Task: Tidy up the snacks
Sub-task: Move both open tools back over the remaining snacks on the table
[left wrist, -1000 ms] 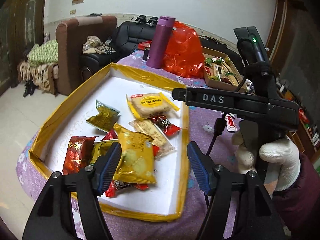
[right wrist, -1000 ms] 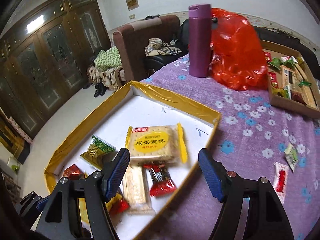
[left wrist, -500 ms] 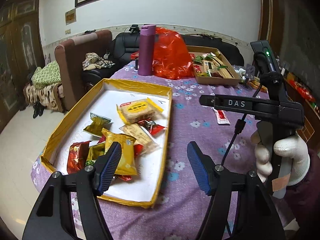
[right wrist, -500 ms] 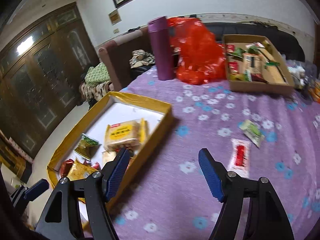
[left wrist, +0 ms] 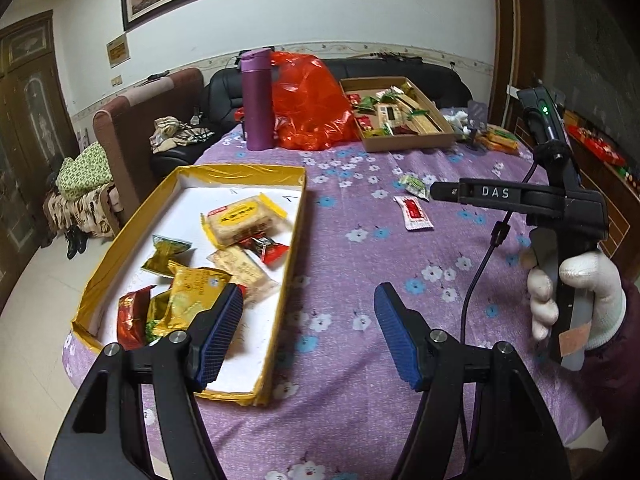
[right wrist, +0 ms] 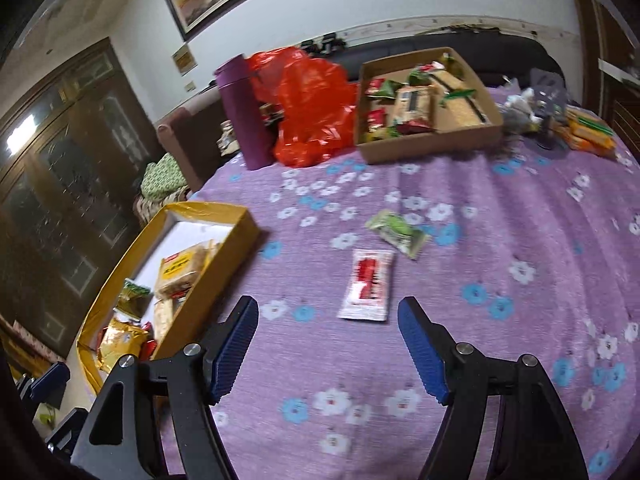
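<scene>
Both tongs are seen spread apart and empty: the right tongs [right wrist: 328, 344] are held just short of a red-and-white sachet [right wrist: 367, 285] lying flat on the purple-clothed bench [right wrist: 500, 248], a green packet [right wrist: 398, 233] just beyond it, while the left tongs [left wrist: 308, 334] hang beside the gold-rimmed tray [left wrist: 296, 216] of sorted snacks. Being thin and flat, the sachet could be pushed along or the cloth pinched instead.

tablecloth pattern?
Purple tablecloth with small white and blue flowers; the right wrist view shows it best.
</scene>
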### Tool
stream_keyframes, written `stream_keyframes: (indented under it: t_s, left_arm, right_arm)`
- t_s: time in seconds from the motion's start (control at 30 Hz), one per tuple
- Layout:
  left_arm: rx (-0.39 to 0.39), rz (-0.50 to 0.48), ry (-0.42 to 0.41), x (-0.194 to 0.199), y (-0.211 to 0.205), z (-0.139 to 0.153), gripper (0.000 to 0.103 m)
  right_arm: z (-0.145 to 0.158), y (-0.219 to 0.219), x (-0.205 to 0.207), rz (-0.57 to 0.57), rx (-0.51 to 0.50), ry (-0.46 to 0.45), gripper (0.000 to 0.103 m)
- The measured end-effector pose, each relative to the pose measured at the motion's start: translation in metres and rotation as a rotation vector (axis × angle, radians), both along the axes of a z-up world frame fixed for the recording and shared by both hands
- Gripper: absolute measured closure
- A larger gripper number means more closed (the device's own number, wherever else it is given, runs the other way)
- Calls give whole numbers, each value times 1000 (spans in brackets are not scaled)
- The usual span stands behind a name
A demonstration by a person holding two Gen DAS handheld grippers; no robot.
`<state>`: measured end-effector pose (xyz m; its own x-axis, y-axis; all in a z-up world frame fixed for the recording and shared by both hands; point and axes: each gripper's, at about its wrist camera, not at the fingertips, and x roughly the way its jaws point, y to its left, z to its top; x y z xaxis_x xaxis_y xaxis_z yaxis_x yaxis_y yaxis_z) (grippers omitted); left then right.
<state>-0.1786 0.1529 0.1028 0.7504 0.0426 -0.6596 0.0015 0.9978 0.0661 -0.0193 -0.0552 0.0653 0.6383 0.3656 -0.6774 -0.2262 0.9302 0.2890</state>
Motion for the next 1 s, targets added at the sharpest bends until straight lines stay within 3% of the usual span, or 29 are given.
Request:
stream_keyframes:
  t_s: [0.57,1.0]
  left_arm:
    - [8,-110,114,29,-40,-29,35]
    - [-48,-135,190,45,-42,-52,35]
  right_arm:
    - [-30,-73,26,-139,36,75,28]
    - [-44,-68,40,-138,24,110,28]
